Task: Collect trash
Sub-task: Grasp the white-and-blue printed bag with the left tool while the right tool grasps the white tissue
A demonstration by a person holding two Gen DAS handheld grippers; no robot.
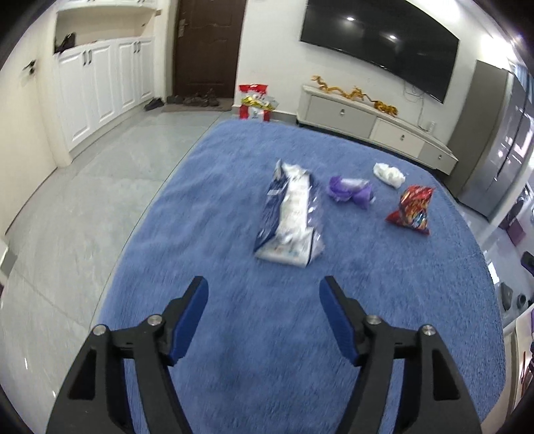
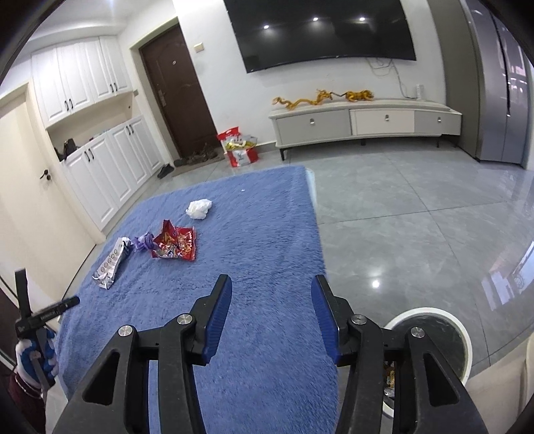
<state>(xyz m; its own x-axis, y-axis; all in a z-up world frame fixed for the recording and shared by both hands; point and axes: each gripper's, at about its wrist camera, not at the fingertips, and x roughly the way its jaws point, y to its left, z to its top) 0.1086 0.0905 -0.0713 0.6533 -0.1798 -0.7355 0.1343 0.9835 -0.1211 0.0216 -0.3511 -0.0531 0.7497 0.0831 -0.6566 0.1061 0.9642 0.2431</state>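
Observation:
Four pieces of trash lie on a blue shaggy cover. A blue and white bag lies just ahead of my left gripper, which stands open and empty. Beyond it are a purple wrapper, a red snack bag and a crumpled white tissue. My right gripper hangs open and empty over the cover's near right part. A white round bin with trash inside stands on the floor at the lower right.
Grey floor tiles surround the cover. A low TV cabinet and a wall TV stand at the back, beside a red bag and a brown door. A gloved hand holds the other gripper at far left.

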